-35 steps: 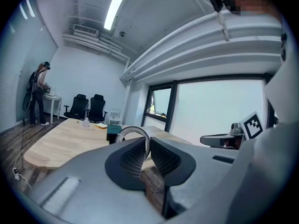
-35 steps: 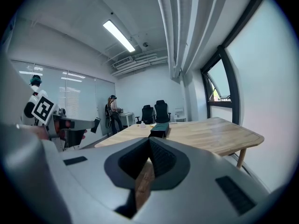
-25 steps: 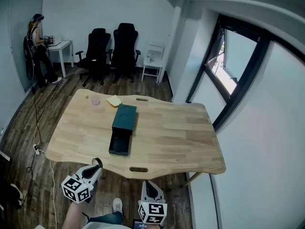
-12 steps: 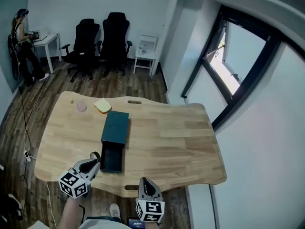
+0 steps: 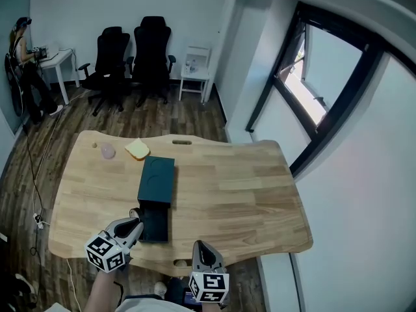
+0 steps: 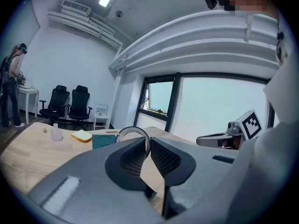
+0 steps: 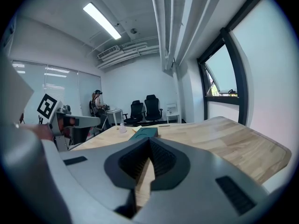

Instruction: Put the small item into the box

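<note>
the left gripper (image 6: pixel 147 143) has its jaws clenched on a thin silver ring (image 6: pixel 133 128), which stands upright between the tips with its upper arc above them. in the head view this gripper (image 5: pixel 133 217) sits at the lower left of the frame, its tip right at the near left corner of the open drawer (image 5: pixel 155 223). whether the ring is over the drawer or just beside it cannot be told.

the dark teal box (image 5: pixel 156 179) lies left of centre on the wooden surface (image 5: pixel 247 194), its drawer pulled out toward the bottom of the frame.

the right gripper (image 7: pixel 149 140) has its jaws clenched together with nothing between them. in the head view it (image 5: pixel 199 249) hangs at the lower middle, off the near edge of the surface and apart from the box.

at the upper left corner of the surface, beyond the box, lie a yellow sponge-like block (image 5: pixel 137 149) and a small clear bottle (image 5: pixel 107 151), near each other but apart. two black chairs (image 5: pixel 151 44) stand on the floor behind, and a person (image 5: pixel 19 57) stands at the far upper left.
</note>
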`<move>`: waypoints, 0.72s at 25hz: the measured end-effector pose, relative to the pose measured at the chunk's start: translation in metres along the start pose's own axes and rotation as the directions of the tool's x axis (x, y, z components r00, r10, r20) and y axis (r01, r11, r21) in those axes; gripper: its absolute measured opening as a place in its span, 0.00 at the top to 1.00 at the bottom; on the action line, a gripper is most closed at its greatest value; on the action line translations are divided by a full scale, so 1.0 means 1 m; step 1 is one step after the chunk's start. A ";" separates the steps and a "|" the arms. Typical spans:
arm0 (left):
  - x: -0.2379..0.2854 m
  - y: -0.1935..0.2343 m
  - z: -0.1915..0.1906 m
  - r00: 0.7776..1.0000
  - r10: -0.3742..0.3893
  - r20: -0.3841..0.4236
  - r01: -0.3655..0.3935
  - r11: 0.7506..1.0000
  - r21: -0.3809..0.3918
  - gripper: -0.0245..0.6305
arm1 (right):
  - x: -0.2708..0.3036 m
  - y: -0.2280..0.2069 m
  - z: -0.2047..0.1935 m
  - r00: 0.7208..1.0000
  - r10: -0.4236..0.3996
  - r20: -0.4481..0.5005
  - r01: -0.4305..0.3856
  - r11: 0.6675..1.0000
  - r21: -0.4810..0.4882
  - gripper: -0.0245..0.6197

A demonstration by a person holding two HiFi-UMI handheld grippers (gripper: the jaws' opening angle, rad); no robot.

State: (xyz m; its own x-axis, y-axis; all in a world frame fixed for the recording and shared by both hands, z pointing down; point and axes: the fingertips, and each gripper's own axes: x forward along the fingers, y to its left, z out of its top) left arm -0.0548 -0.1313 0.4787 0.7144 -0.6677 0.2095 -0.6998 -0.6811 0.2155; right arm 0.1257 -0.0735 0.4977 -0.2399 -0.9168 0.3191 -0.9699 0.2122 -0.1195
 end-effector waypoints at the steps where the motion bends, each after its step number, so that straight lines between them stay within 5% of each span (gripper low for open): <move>1: 0.000 -0.001 0.001 1.000 -0.001 0.002 0.001 1.000 0.003 0.91 | 0.001 0.001 0.000 1.000 0.005 0.001 -0.005 1.000 0.001 0.95; 18: 0.024 0.009 0.025 1.000 0.010 0.004 -0.010 0.997 0.080 0.91 | 0.037 0.002 0.015 0.997 0.072 0.030 -0.072 0.997 0.008 0.95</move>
State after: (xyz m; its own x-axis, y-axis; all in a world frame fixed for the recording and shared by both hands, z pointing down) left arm -0.0439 -0.1609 0.4620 0.7075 -0.6754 0.2080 -0.7047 -0.6961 0.1369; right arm 0.1154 -0.1122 0.4956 -0.3079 -0.9089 0.2812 -0.9496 0.2754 -0.1498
